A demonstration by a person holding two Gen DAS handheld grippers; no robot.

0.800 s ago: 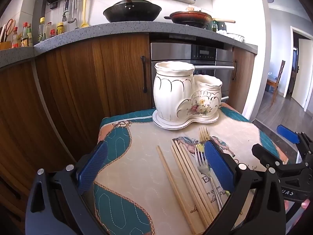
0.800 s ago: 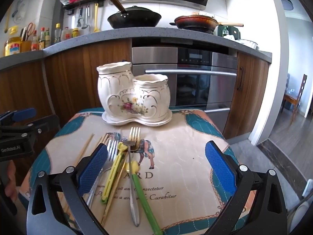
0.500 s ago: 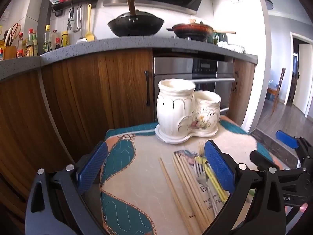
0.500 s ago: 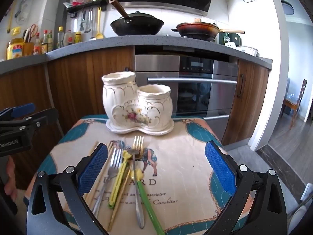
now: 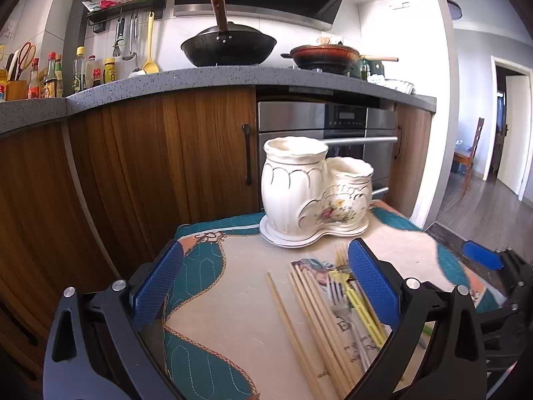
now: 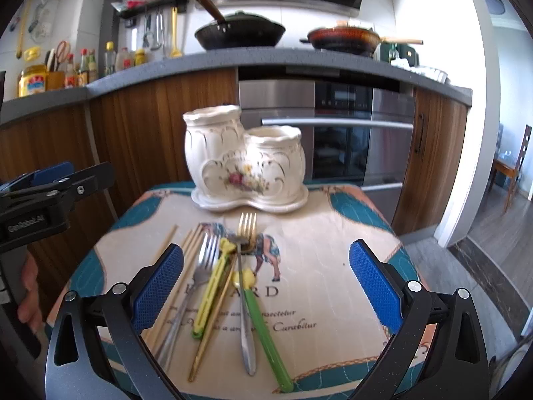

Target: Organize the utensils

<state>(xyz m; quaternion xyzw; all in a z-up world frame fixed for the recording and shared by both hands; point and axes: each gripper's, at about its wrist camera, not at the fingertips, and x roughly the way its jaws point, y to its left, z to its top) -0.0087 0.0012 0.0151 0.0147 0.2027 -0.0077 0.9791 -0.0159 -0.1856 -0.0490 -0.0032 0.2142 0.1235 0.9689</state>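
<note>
Where cloth-covered table (image 6: 349, 233) fronts kitchen cabinets (image 5: 160, 153), grey countertop (image 5: 200, 78)

Kitchen behind the table

A black wok (image 5: 228, 47) and a red pan (image 5: 324, 56) sit on the grey counter (image 5: 133, 86) above the oven (image 6: 333, 133); bottles (image 5: 80, 73), probably sauces, stand at left.

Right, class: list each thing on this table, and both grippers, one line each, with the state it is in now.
Left gripper: open, empty.
Right gripper: open, empty.
Ceramic holder: upright on its saucer, nothing sticking out.
Chopsticks: lying flat on the cloth.
Forks: lying flat, tines toward the holder.
Green-handled utensil: lying flat.
Tablecloth: spread out.
</note>
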